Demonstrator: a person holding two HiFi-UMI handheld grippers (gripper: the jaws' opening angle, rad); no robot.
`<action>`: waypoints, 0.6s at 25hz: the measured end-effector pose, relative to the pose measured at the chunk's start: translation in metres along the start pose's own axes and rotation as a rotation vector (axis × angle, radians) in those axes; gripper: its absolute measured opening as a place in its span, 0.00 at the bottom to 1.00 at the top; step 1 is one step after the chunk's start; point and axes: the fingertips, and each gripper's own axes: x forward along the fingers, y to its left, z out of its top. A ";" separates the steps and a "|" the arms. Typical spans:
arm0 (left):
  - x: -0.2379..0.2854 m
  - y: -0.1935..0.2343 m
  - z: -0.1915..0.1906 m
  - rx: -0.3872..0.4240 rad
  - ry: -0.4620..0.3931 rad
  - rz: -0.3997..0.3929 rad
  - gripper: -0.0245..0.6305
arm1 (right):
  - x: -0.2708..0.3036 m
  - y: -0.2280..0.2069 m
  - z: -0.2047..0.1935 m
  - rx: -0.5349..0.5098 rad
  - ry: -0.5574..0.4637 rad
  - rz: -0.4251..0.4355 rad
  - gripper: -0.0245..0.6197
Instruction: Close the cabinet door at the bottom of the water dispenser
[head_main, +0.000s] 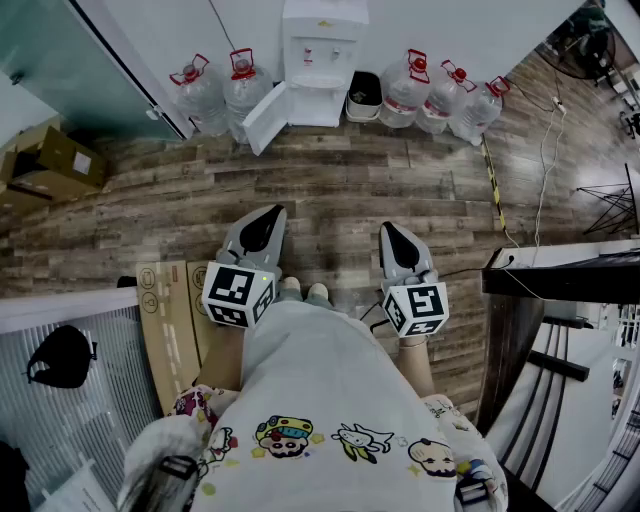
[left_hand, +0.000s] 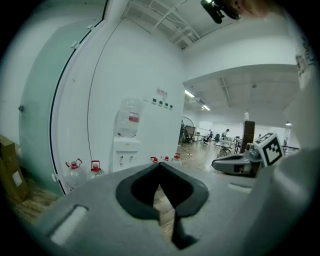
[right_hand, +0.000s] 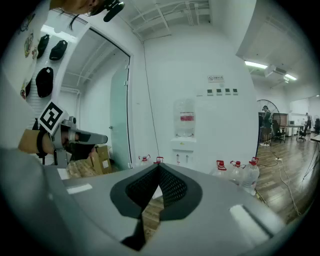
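Note:
A white water dispenser (head_main: 321, 62) stands against the far wall, and its bottom cabinet door (head_main: 264, 118) hangs open, swung out to the left. Both gripper views show the water dispenser (left_hand: 127, 147) (right_hand: 183, 145) far ahead with a bottle on top. My left gripper (head_main: 266, 217) and right gripper (head_main: 394, 232) are held side by side close to my body, well short of the dispenser, both shut with nothing between the jaws. In the left gripper view the right gripper (left_hand: 240, 162) shows at the right; the left gripper (right_hand: 82, 138) shows at the left of the right gripper view.
Large water bottles (head_main: 222, 92) (head_main: 445, 100) stand on both sides of the dispenser, with a small bin (head_main: 364, 95) to its right. Cardboard boxes (head_main: 45, 165) lie at the left by a glass door. A dark table (head_main: 560, 275) and cables (head_main: 545, 170) are at the right.

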 end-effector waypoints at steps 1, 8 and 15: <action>0.000 -0.002 0.002 0.006 -0.007 0.002 0.04 | -0.002 -0.001 0.002 0.001 -0.012 0.004 0.04; -0.001 -0.012 0.010 -0.044 -0.074 0.031 0.08 | -0.018 -0.011 0.011 0.044 -0.075 0.031 0.09; 0.003 -0.025 0.012 -0.037 -0.075 0.047 0.18 | -0.025 -0.023 0.016 0.077 -0.105 0.071 0.19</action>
